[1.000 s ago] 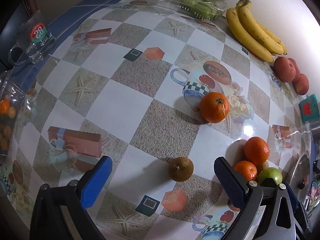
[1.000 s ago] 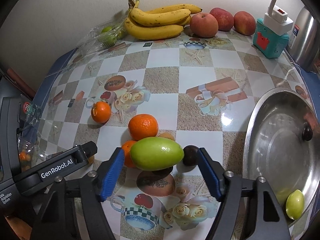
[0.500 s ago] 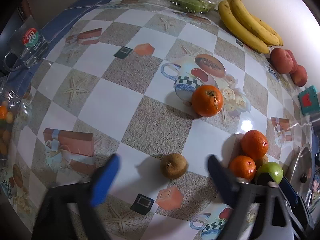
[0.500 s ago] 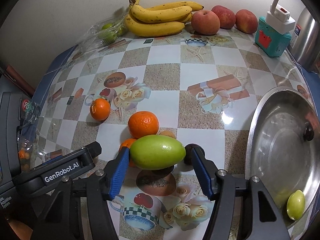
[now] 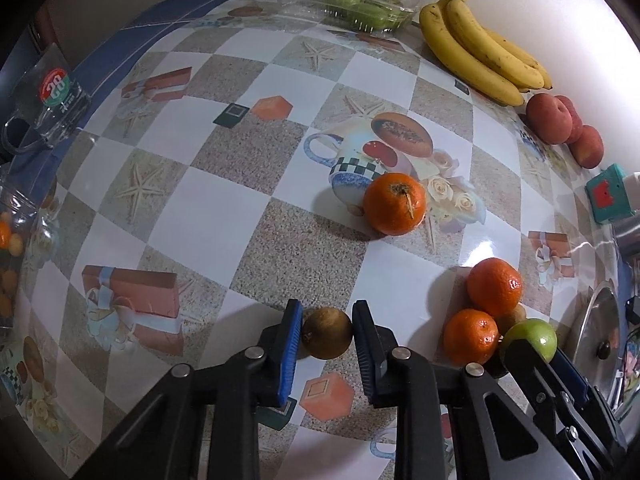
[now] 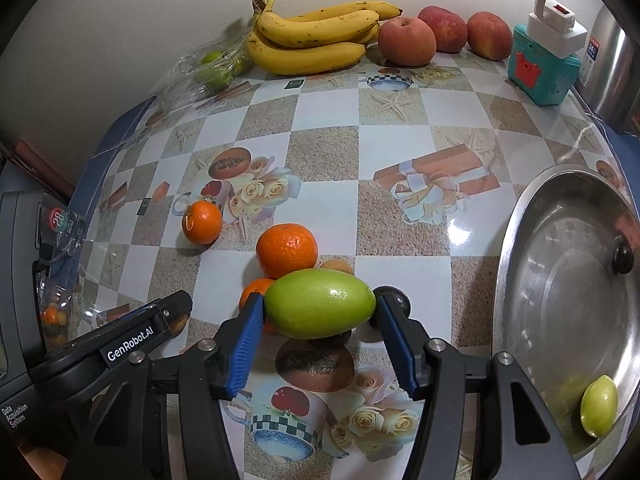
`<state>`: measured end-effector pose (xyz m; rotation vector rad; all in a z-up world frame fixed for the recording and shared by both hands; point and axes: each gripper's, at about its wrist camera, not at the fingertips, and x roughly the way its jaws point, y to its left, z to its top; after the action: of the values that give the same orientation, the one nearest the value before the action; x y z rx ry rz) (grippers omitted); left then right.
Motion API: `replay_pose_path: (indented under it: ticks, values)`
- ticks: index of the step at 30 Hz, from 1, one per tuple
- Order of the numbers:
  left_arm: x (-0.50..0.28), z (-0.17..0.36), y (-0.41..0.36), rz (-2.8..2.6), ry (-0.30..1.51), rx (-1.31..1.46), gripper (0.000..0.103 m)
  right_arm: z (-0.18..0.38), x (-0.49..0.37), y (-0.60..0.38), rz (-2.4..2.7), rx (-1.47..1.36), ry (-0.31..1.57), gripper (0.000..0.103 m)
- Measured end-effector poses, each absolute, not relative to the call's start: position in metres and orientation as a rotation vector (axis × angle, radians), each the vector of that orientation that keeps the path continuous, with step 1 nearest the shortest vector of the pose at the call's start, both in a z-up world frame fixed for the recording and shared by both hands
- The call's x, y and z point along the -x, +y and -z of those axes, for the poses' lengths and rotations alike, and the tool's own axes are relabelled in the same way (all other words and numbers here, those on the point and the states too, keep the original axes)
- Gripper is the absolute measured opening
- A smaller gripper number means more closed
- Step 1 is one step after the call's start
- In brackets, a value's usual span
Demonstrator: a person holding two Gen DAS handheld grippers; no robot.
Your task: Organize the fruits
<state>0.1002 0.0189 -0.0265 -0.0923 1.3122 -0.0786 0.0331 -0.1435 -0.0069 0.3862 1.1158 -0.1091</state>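
My left gripper (image 5: 326, 334) is shut on a small brown round fruit (image 5: 327, 333) on the patterned tablecloth. My right gripper (image 6: 320, 306) is shut on a green oval fruit (image 6: 320, 304); it also shows in the left wrist view (image 5: 534, 336). Beside it lie two oranges (image 5: 494, 286) (image 5: 471, 336), a small tan fruit (image 6: 338, 267) and a dark round fruit (image 6: 396, 303). A third orange (image 5: 394, 204) sits alone further out. Bananas (image 6: 312, 40) and red apples (image 6: 406, 40) lie along the wall.
A steel pan lid (image 6: 568, 280) lies at the right with a small green fruit (image 6: 599, 406) in it. A clear box of green fruits (image 5: 360, 6) is at the back. A teal gadget (image 6: 544, 70), a glass mug (image 5: 52, 100) and a bag of small fruits (image 5: 8, 240) stand at the edges.
My left gripper moved forward and shut on the brown fruit. My right gripper closed in on the green fruit from both sides.
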Motion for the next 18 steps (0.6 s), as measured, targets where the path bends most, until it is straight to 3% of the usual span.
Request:
replay_pose_path:
  ticks: [18]
  values:
    - [-0.099,0.000,0.023,0.091,1.226,0.117,0.028,-0.014,-0.026,-0.154,0.128,-0.425,1.036,0.059]
